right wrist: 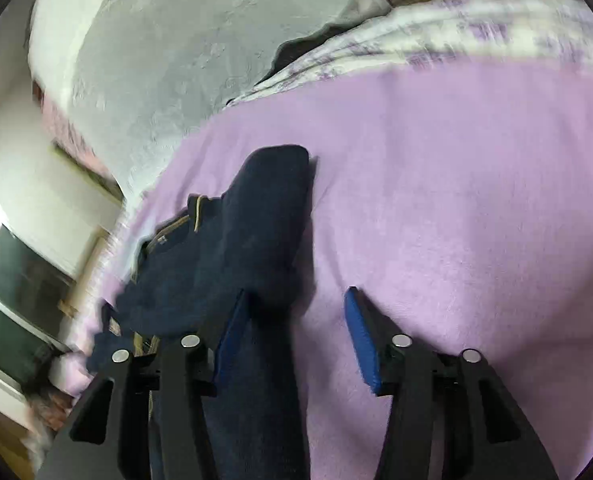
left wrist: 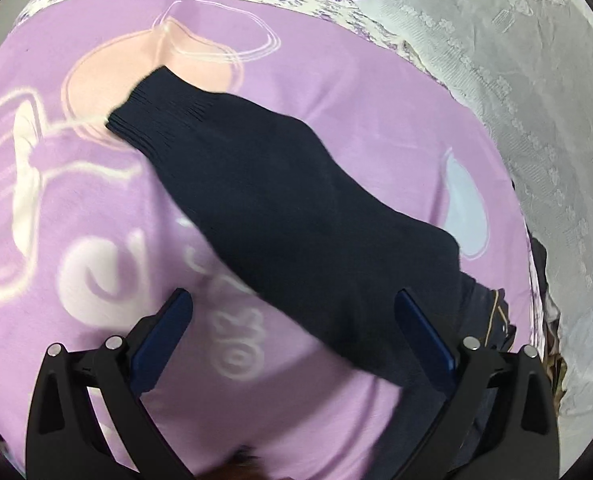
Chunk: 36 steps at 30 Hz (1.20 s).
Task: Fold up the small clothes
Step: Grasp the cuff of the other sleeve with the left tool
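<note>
Navy sweater (left wrist: 296,208) lies on the purple blanket (left wrist: 96,200) on the bed. Left tongs (left wrist: 294,300) gape wide above a sleeve, gripping nothing. Right tongs (right wrist: 294,300) stand half open, pads clear of the fabric.

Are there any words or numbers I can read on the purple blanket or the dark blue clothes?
White curly writing on the purple blanket: looks like letters, but too blurred and partly hidden by the dark blue sweater to read.
Dark blue sweater: no words or numbers showing.
Small pale patch near the trim of the dark blue clothes: too small to read.
Nothing else has writing.
</note>
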### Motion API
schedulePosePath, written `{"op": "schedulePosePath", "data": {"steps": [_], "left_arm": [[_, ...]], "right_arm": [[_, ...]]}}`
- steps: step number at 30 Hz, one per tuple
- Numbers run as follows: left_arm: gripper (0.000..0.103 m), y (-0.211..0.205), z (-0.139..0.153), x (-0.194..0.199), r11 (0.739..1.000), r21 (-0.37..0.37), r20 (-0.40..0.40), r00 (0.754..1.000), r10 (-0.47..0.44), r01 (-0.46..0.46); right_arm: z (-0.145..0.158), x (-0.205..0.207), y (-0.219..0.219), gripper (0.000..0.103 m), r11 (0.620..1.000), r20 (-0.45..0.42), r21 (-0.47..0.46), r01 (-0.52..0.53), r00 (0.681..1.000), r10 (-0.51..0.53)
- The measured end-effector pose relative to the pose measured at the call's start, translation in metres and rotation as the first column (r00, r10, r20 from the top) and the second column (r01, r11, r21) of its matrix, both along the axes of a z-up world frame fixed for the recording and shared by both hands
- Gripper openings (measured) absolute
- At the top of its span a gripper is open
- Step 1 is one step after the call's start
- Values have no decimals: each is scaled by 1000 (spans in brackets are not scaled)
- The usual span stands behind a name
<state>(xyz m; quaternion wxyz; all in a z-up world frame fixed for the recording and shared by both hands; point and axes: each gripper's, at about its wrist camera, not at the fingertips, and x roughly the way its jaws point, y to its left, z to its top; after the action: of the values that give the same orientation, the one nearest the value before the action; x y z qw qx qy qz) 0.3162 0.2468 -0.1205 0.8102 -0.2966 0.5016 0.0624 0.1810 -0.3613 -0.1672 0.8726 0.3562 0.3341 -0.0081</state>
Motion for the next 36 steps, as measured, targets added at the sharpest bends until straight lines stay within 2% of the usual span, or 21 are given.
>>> {"op": "schedulePosePath", "data": {"steps": [1,3,5,8,10,13,17,19,21,22,24,25,26,27,29,33,36], "left_arm": [[99,6,-2,2,1000,-16,-7,1000,-5,5],[99,25,-15,9,995,-98,-19,1000,-13,11],[99,37,-22,13,988,-154,0,1000,-14,14],[99,54,-23,19,972,-233,37,999,-7,15],[99,66,-27,25,955,-296,62,998,21,-2],[99,86,-32,29,915,-400,122,987,102,-45],[97,96,-36,31,897,-440,174,976,132,-43],[92,92,-34,32,908,-416,177,976,128,-44],[71,92,-33,33,928,-368,162,978,133,-65],[66,90,-32,35,942,-328,146,980,132,-78],[44,91,-33,35,954,-288,131,983,131,-88],[38,91,-32,35,960,-262,119,984,130,-95],[25,92,-32,34,965,-243,109,985,130,-100],[19,90,-31,35,969,-223,98,987,127,-102],[14,88,-25,31,974,-205,99,988,118,-96],[13,66,7,23,998,-29,134,989,65,-61],[13,40,36,17,994,104,166,986,6,-24]], "right_arm": [[1,2,4,51,999,-4,-33,-10,1000,9],[3,6,13,59,996,-11,-86,-30,1000,29],[2,10,15,62,995,-5,-92,-44,999,44],[0,14,9,62,997,2,-66,-41,999,42],[2,5,19,62,997,2,-75,-35,999,36],[2,1,17,62,997,5,-73,-33,999,33],[2,0,17,62,997,4,-74,-32,999,33],[2,0,17,62,997,4,-74,-32,999,33],[2,0,17,63,997,5,-74,-32,999,32],[2,0,18,63,997,4,-74,-32,999,32],[2,0,18,63,997,4,-74,-31,999,32],[2,0,18,63,997,4,-75,-32,999,32],[2,0,18,64,997,4,-76,-33,999,33],[2,0,18,64,997,4,-76,-34,999,34],[2,0,18,64,997,4,-76,-34,999,35],[2,0,18,65,996,4,-76,-36,999,37],[2,0,18,65,996,4,-76,-36,999,36]]}}
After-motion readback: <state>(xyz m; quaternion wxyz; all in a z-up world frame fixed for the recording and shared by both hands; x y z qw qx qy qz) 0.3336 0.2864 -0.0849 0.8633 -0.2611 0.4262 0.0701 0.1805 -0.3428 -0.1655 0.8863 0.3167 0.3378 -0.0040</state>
